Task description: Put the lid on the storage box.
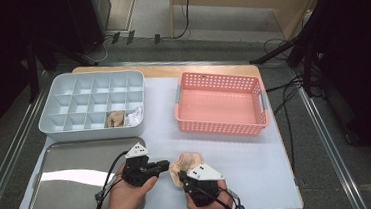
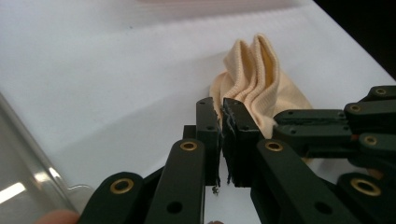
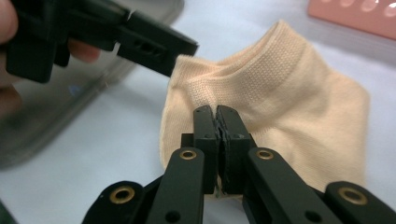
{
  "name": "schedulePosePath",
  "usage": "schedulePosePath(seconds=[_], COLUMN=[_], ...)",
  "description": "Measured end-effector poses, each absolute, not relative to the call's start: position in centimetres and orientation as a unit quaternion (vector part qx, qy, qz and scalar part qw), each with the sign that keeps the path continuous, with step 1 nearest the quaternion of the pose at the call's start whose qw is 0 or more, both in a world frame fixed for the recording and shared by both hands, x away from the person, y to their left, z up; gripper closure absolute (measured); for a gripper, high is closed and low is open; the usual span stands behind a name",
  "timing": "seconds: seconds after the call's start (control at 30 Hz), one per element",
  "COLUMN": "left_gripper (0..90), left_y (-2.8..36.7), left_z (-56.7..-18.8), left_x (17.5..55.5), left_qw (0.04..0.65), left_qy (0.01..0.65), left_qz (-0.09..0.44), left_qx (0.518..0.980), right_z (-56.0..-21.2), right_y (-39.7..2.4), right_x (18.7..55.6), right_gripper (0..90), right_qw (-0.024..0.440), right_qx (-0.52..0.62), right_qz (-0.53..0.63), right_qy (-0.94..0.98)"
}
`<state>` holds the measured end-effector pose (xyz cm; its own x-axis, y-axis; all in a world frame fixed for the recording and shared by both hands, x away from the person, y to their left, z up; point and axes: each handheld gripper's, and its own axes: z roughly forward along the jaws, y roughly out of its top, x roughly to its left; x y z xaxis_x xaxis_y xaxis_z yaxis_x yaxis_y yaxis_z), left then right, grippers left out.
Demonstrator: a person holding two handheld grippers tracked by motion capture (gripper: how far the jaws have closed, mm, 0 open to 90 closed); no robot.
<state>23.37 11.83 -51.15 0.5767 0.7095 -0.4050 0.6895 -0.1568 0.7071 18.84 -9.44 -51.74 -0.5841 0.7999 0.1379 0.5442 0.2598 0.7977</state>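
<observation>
A: 2 grippers on 1 thing here. The left gripper [image 1: 167, 164] has its jaws pressed together on the near edge of the peach sock [image 1: 188, 163], pinching the fabric.

B: And the right gripper [image 1: 181, 175]?

A: Same story, jaws closed tight on the sock's lower edge, cloth caught between the pads. In the right gripper view the sock [image 3: 280, 116] spreads out just beyond its jaws, cuff up top, and the left gripper [image 3: 180, 58] bites in from the upper left.

B: So where does the sock sit relative to the tools?

A: Right between them, just ahead of both tips. From the left gripper view it [image 2: 257, 79] bunches up in folds directly past the jaws, with the right gripper [image 2: 280, 122] coming in from the right side.

B: Surroundings?

A: Metal tray [image 1: 74, 178] under the left hand [image 1: 127, 192], divided organiser [image 1: 93, 102] beyond it, pink basket [image 1: 221, 104] ahead of the right hand [image 1: 209, 203].
</observation>
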Motion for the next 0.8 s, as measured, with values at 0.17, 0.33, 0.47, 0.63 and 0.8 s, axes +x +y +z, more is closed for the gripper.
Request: schedulePosePath(seconds=[0.17, 0.33, 0.47, 0.63, 0.8], left_gripper=[87.8, 88.1, 85.0, 78.0, 67.3], left_y=[11.0, 10.7, 11.9, 12.3, 11.9], left_z=[-51.5, -51.8, -51.4, -50.7, -50.1], left_x=[23.3, 23.5, 23.8, 23.7, 23.4], left_qw=[0.449, 0.444, 0.458, 0.48, 0.496], left_qy=[0.455, 0.458, 0.472, 0.467, 0.454], left_qz=[0.007, 0.01, 0.015, 0.01, 0.006], left_qx=[0.769, 0.77, 0.753, 0.742, 0.74], right_z=[-51.1, -52.7, -52.4, -50.6, -50.3], right_y=[-9.7, -9.1, -9.8, -12.4, -15.9], right_x=[18.3, 19.1, 19.3, 18.8, 19.5], right_gripper=[87.7, 82.4, 64.0, 61.3, 64.6], right_qw=[0.138, 0.104, 0.066, 0.078, 0.113], right_qx=[0.41, 0.408, 0.414, 0.424, 0.5], right_qz=[0.471, 0.44, 0.47, 0.501, 0.485], right_qy=[0.769, 0.793, 0.777, 0.75, 0.709])
